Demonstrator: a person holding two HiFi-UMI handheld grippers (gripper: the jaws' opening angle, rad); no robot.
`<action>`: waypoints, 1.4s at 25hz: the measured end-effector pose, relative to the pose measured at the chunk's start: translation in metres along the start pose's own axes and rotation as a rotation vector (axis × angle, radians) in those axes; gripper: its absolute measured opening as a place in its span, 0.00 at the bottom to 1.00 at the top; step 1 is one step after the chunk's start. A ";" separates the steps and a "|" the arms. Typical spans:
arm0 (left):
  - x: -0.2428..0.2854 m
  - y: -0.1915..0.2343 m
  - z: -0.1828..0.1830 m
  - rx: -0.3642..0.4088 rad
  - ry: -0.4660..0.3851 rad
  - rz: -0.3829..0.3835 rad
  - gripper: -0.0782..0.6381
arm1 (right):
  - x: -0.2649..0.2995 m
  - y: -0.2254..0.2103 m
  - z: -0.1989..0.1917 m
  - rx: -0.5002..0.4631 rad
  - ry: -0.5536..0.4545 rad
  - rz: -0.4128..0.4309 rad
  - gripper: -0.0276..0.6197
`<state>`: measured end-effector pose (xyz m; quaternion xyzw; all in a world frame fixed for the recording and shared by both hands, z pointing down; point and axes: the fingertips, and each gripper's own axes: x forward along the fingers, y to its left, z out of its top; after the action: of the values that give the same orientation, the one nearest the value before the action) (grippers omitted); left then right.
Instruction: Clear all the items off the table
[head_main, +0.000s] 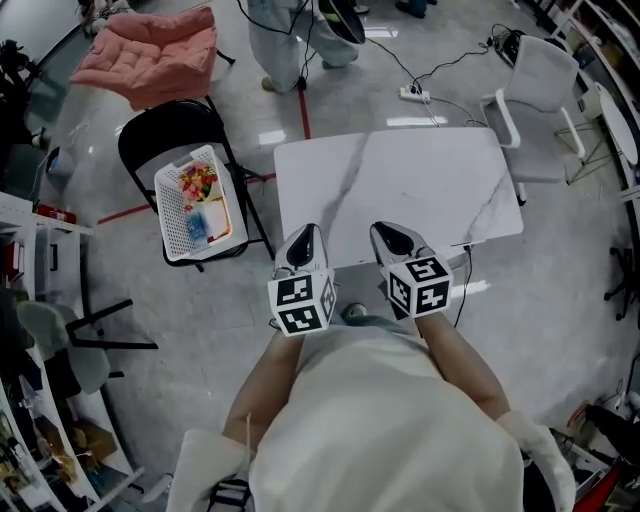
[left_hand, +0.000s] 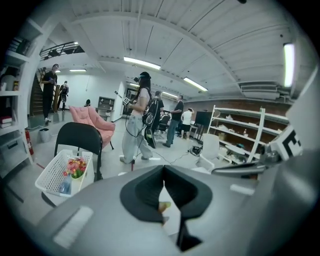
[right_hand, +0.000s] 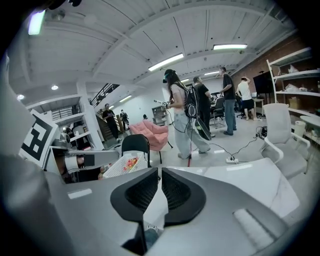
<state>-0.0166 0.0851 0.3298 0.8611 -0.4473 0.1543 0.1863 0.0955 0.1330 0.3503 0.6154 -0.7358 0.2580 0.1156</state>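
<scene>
White marble-patterned counter (head_main: 400, 180) lies bare; colourful items (head_main: 198, 185) sit in the white plastic basket (head_main: 168, 215) on a black chair (head_main: 160, 135), leftward, nearer the left gripper (head_main: 306, 234); right gripper (head_main: 386, 232) alongside; both jaws clenched, empty.

Workshop-like lab: open metal shelving (left_hand: 239, 131), power strip (head_main: 414, 95) on floor.

Glossy grey floor (head_main: 560, 290), a pink armchair (head_main: 150, 55), a white chair (head_main: 545, 100), strip lights (left_hand: 142, 62) along the ribbed ceiling (left_hand: 200, 30).
</scene>
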 end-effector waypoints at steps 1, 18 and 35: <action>-0.002 -0.006 0.000 0.004 -0.001 -0.011 0.12 | -0.005 0.000 0.001 0.002 -0.008 -0.004 0.08; -0.048 -0.060 -0.012 0.078 0.009 -0.141 0.12 | -0.068 0.021 -0.010 -0.019 -0.098 -0.032 0.04; -0.063 -0.076 -0.021 0.096 0.010 -0.185 0.12 | -0.087 0.030 -0.015 -0.074 -0.128 -0.060 0.04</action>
<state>0.0096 0.1798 0.3077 0.9058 -0.3570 0.1621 0.1608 0.0831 0.2179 0.3131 0.6476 -0.7320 0.1872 0.0988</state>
